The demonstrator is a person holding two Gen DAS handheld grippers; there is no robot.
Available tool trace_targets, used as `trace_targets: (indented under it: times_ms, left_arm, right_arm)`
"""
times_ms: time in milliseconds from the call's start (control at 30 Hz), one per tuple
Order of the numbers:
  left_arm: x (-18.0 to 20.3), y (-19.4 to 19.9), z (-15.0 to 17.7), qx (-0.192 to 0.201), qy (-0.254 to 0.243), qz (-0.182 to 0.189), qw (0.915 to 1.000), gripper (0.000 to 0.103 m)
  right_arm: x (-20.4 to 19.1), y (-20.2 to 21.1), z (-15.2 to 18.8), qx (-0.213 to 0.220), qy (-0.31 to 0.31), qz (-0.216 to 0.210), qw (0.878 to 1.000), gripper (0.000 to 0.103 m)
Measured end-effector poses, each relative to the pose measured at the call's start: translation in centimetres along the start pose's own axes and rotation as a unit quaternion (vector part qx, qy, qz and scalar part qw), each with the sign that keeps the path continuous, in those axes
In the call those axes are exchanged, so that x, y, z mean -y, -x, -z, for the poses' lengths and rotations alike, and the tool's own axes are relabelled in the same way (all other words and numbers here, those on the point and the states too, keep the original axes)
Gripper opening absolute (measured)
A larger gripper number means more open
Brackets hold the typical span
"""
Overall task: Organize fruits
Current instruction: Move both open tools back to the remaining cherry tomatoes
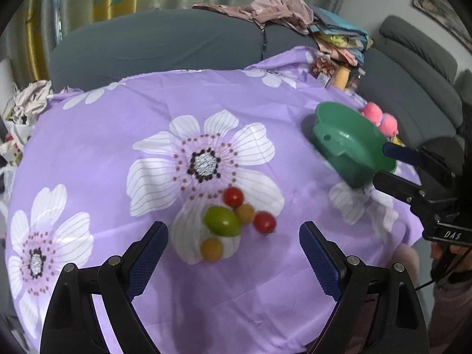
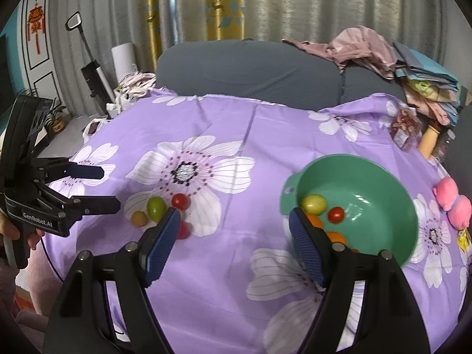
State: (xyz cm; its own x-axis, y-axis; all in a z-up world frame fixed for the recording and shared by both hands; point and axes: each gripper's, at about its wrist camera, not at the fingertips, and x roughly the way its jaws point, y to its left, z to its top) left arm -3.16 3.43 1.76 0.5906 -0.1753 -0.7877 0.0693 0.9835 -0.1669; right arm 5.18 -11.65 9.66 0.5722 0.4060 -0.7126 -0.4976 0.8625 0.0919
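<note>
A small pile of fruit lies on the purple flowered cloth [image 1: 147, 106]: a green fruit [image 1: 221, 221], two red tomatoes [image 1: 233, 196] [image 1: 264, 222] and two orange ones [image 1: 211, 249] [image 1: 245, 213]. My left gripper [image 1: 233, 246] is open and empty, just short of the pile. A green bowl [image 2: 383, 188] at the right holds a yellow-green fruit [image 2: 314, 203], a red tomato [image 2: 336, 214] and orange fruits [image 2: 336, 237]. My right gripper [image 2: 234, 230] is open and empty, beside the bowl's near left rim. In the left wrist view the bowl [image 1: 351, 141] looks tilted and blurred, with the right gripper's fingers at its rim.
A grey sofa [image 1: 165, 41] runs behind the table with piled clothes [image 1: 283, 8]. A pink plush toy [image 2: 452, 203], a jar [image 2: 429, 143] and a small box [image 2: 404, 132] sit at the table's right. The table edge is close below both grippers.
</note>
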Motion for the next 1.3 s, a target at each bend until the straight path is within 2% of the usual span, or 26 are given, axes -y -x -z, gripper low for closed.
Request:
trace_targets:
  times_ms: [167, 367, 767, 900, 1000, 1267, 1300]
  left_arm:
    - [0.1, -0.3, 1.3, -0.014, -0.037, -0.022, 0.9990, 0.090]
    - [0.2, -1.4, 2.5, -0.035, -0.046, -0.015, 0.9982, 0.090]
    - [0.3, -3.5, 3.0, -0.058, -0.063, -0.015, 0.9962, 0.090]
    - [0.3, -4.2, 2.7, -0.067, -0.070, -0.013, 0.9952, 0.079]
    - [0.3, -4.8, 2.6, -0.076, -0.076, -0.010, 0.9942, 0.078]
    - [-0.3, -6.5, 2.1, -0.096, -0.074, -0.006, 0.9926, 0.067]
    - [-0.4, -6.6, 2.1, -0.098, -0.073, -0.003, 0.9926, 0.062]
  right_arm:
    - [-1.6, -1.4, 0.5, -0.023, 0.008, -0.047, 0.999, 0.076]
    - [-3.6, -3.5, 1.9, -0.061, 0.012, -0.081, 0.995, 0.076]
    - [-4.5, -6.8, 3.3, -0.109, 0.002, -0.119, 0.987, 0.076]
    - [-4.3, -8.2, 3.3, -0.122, -0.010, -0.133, 0.983, 0.074]
    - [-4.2, -9.1, 3.4, -0.132, -0.017, -0.139, 0.981, 0.073]
    - [-4.4, -11.7, 2.8, -0.151, -0.016, -0.148, 0.977, 0.060]
    - [-4.5, -12.0, 2.7, -0.153, -0.012, -0.149, 0.977, 0.058]
